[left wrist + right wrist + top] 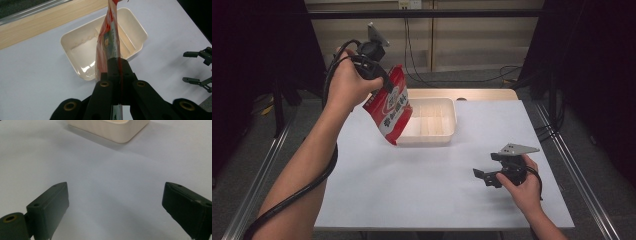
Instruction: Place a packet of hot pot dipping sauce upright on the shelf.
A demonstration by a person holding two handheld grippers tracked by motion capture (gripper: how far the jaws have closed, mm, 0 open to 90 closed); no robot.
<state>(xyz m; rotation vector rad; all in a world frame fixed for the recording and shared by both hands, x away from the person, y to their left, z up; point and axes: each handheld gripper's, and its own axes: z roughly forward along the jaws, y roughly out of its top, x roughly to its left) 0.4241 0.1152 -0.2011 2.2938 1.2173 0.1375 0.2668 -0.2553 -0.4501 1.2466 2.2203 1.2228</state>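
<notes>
A red and white snack bag [390,104] hangs in the air, tilted, over the left end of a cream plastic tray [447,127]. My left gripper [386,82] is shut on the bag's top edge, held high by the person's left hand. In the left gripper view the bag [108,37] dangles edge-on from the closed jaws [119,75] above the tray [72,40], which has ridged dividers inside. My right gripper [480,176] rests low over the white table at the front right, open and holding nothing; its jaws stand wide apart in the right gripper view [116,202].
The white table top [412,180] ends at a wooden strip [482,94] behind the tray. In the right gripper view the tray's corner [117,131] lies ahead. Cables trail on the floor at the back, and metal rails run along both sides.
</notes>
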